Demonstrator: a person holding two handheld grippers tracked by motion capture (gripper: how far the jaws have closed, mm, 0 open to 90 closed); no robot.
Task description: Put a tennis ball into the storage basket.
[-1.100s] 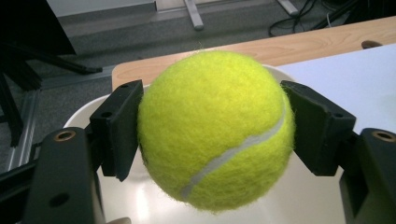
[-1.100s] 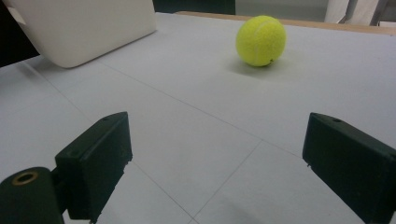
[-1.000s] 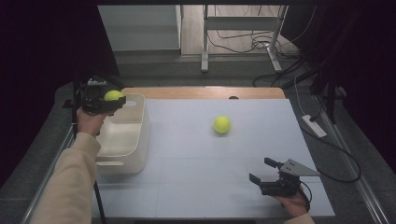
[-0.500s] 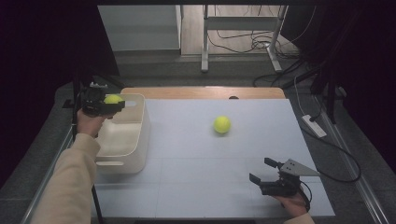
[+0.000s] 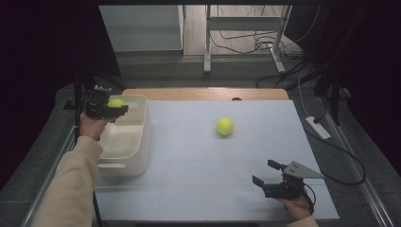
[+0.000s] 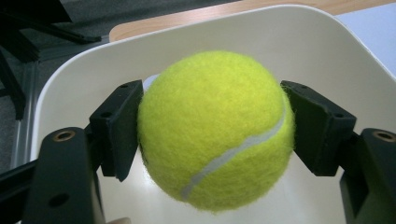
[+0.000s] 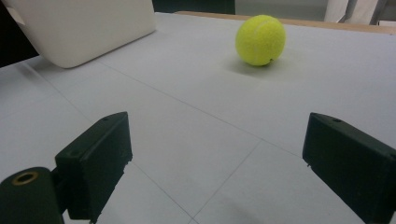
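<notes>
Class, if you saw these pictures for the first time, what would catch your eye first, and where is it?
A yellow tennis ball clamped between the left gripper's fingers, held over the white bin at the table's left edge. Next, a second ball lying alone mid-table, with the right gripper open near the front right corner.

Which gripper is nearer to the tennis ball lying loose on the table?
Right. The right gripper sits open at the near right of the table, the loose tennis ball ahead of it. The left gripper is farther, over the white bin, holding another ball.
</notes>
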